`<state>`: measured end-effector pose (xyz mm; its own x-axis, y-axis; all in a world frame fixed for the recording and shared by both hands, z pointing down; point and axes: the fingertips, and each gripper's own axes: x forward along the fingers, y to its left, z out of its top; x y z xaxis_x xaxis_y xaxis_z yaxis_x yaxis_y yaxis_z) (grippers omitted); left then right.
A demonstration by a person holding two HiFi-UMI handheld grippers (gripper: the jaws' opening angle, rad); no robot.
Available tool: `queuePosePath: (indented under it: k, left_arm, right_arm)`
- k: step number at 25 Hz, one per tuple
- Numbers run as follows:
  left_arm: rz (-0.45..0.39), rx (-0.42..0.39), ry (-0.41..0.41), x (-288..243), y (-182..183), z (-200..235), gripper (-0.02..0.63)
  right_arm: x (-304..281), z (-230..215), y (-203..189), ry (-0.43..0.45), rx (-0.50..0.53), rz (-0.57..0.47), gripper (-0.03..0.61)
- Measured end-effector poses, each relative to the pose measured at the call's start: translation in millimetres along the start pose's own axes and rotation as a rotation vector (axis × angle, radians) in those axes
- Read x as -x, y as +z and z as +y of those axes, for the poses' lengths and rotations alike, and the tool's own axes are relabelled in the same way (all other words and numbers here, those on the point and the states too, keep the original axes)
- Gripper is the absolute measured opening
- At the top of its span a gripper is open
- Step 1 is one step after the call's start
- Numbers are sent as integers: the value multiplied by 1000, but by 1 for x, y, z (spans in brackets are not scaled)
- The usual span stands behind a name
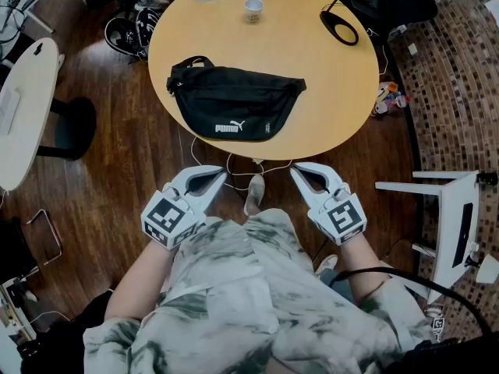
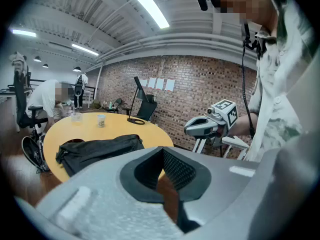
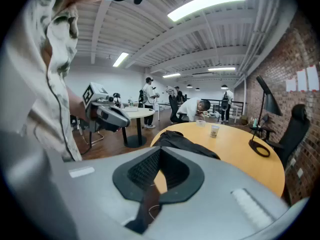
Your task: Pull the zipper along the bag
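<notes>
black bag (image 1: pixel 234 104), white puma logo (image 1: pixel 228 128), round wooden table (image 1: pixel 327 92)

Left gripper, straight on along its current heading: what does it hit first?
The left gripper would likely meet the table's near edge first, the black bag right behind; depth unclear.

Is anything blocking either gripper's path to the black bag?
Nothing visible. The left gripper and right gripper hang short of the table; only its bare top lies before the bag. The cup stands beyond it.
</notes>
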<state>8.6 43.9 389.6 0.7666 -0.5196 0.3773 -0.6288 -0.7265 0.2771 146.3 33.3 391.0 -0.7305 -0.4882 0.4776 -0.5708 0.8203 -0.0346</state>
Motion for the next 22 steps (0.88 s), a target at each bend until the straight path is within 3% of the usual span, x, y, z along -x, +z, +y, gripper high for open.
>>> queuePosePath:
  k: [3, 5, 12, 22]
  left_arm:
    - [10, -9, 8, -52, 15, 21, 2]
    - [31, -12, -4, -85, 19, 32, 2]
    - [144, -47, -37, -162, -2, 70, 3]
    - [318, -129, -62, -219, -46, 112, 7]
  right_arm:
    - [-29, -53, -5, 43, 143, 6, 6]
    - [-49, -86, -13, 45, 168, 23, 6]
    - [-132, -155, -51, 35, 63, 132, 6]
    - [-220, -174, -85, 75, 42, 307, 6]
